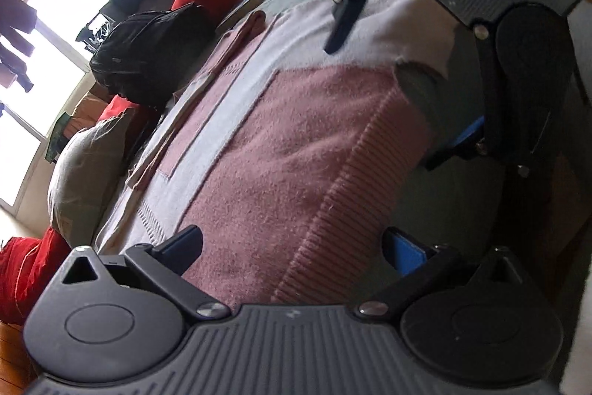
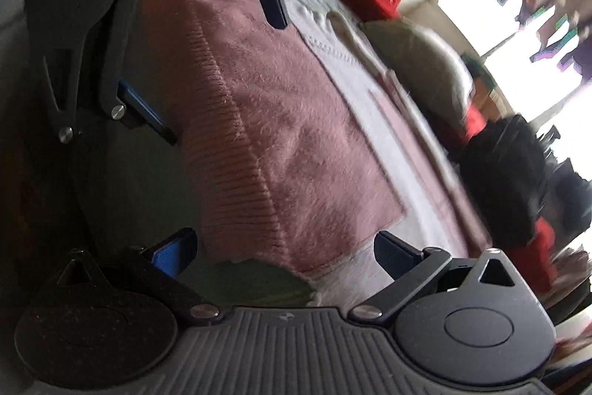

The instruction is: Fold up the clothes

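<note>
Pink and pale-lilac knitted sweater (image 1: 296, 143) lies flat on the bed; left gripper (image 1: 292, 247) and right gripper (image 2: 285, 247) both wide open, holding nothing.

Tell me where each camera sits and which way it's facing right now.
Left wrist: on the left hand-held gripper, looking along the pink and white knitted sweater; the right hand-held gripper shows opposite.
Right wrist: on the right hand-held gripper, facing the sweater's ribbed hem; the left one shows.
Shared: sweater, both open grippers, a black backpack.
</note>
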{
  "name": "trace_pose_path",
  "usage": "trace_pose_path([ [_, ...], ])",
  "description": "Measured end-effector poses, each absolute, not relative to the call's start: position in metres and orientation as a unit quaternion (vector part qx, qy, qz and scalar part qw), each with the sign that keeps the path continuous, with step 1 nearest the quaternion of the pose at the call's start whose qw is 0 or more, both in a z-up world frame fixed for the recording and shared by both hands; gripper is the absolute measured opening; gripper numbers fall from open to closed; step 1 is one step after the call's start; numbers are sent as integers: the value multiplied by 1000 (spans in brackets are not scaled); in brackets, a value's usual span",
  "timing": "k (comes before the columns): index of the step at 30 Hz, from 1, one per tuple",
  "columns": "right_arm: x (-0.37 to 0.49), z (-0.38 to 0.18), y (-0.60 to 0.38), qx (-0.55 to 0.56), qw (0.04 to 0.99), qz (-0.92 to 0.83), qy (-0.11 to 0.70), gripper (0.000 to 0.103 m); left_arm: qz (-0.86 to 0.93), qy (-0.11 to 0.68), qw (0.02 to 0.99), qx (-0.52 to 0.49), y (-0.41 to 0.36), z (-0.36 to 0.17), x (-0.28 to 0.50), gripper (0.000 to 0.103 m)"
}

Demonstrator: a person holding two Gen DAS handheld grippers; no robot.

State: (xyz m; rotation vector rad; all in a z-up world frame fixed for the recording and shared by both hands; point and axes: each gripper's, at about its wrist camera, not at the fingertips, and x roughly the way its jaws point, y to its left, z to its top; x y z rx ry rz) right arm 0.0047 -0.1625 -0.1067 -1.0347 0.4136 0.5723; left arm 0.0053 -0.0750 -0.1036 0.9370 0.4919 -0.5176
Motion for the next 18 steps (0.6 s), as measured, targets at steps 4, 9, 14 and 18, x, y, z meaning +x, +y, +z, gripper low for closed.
trace_pose_path([
  [4, -2, -102, -161, -506, 814, 242, 150, 103, -253, 227, 840, 424, -73, -96, -2, 102],
  [9, -7, -76, -162, -488, 842, 210, 92, 103, -255, 213, 841, 427, -76, -95, -4, 102],
  [14, 1, -62, -164, -471, 854, 202, 89, 103, -236, 206, 855, 414, -77, -97, 4, 102],
  [18, 4, -66, -164, -470, 851, 213, 99, 103, -219, 196, 872, 391, -70, -85, 10, 102],
])
